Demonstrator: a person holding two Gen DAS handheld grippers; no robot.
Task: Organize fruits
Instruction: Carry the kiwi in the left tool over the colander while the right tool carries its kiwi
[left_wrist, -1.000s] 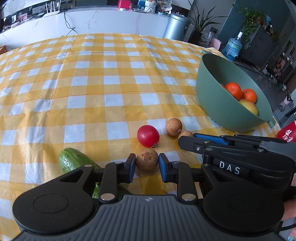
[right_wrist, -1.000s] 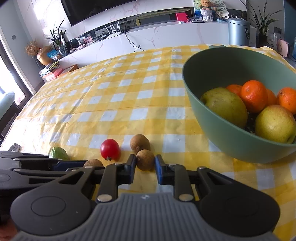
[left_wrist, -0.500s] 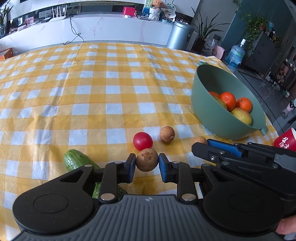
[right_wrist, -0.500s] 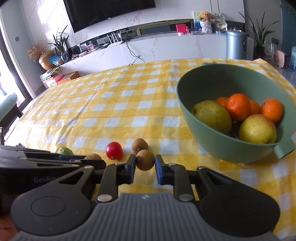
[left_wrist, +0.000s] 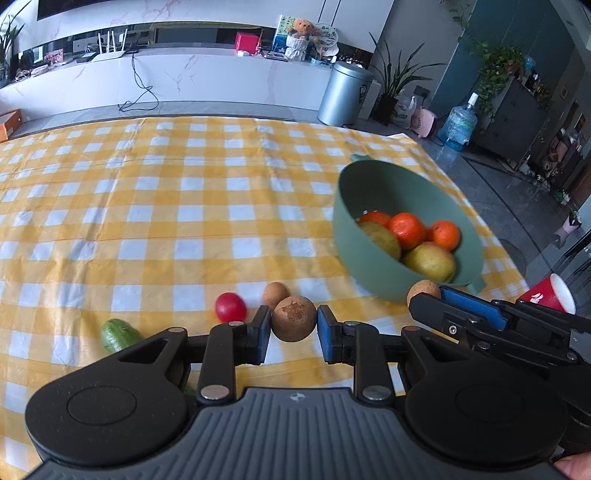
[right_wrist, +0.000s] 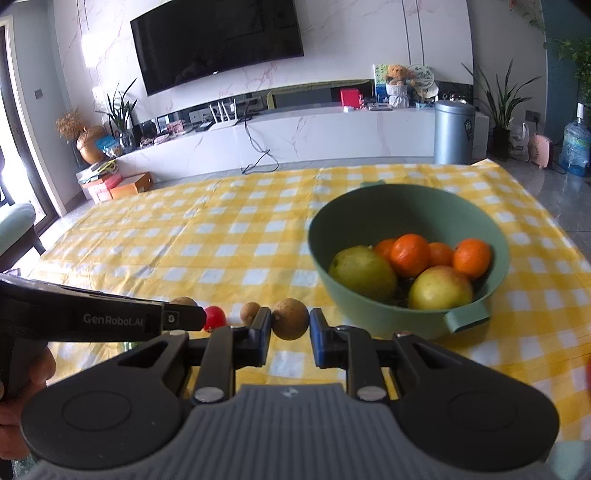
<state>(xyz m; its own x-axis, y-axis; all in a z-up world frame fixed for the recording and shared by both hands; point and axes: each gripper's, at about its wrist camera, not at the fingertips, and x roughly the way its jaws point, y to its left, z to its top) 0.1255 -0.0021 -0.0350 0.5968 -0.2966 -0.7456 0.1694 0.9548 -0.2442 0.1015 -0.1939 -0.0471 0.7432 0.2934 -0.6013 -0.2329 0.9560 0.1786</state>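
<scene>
Left wrist: jaws around brown fruit (left_wrist: 294, 324)

Home living room: wall television (right_wrist: 218, 40), marble media console (right_wrist: 295, 136), houseplants (right_wrist: 502, 99).

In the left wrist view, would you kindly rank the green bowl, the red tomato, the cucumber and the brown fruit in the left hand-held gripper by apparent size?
1. green bowl
2. brown fruit, though nearness to the camera enlarges it
3. red tomato and cucumber: unranked, since the left hand-held gripper hides part of the cucumber.
</scene>
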